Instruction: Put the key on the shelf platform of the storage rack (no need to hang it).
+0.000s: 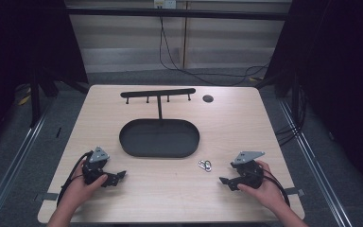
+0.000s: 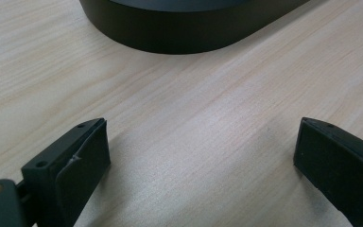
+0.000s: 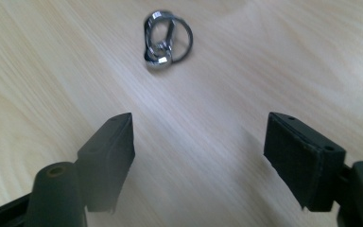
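A recording lab: a lone wooden table (image 1: 246, 123) flanked by black curtains (image 1: 23, 42), cables (image 1: 189, 66) trailing across grey floor.

Black tray (image 1: 159, 137), pale woodgrain table (image 1: 170, 198), silvery keyring (image 3: 166, 40)

Small silver key ring (image 1: 205, 165) (image 3: 166, 40) with a clip attached, laid flat on the wood, just beside the black oval tray's (image 1: 127, 142) near-right rim, untouched.
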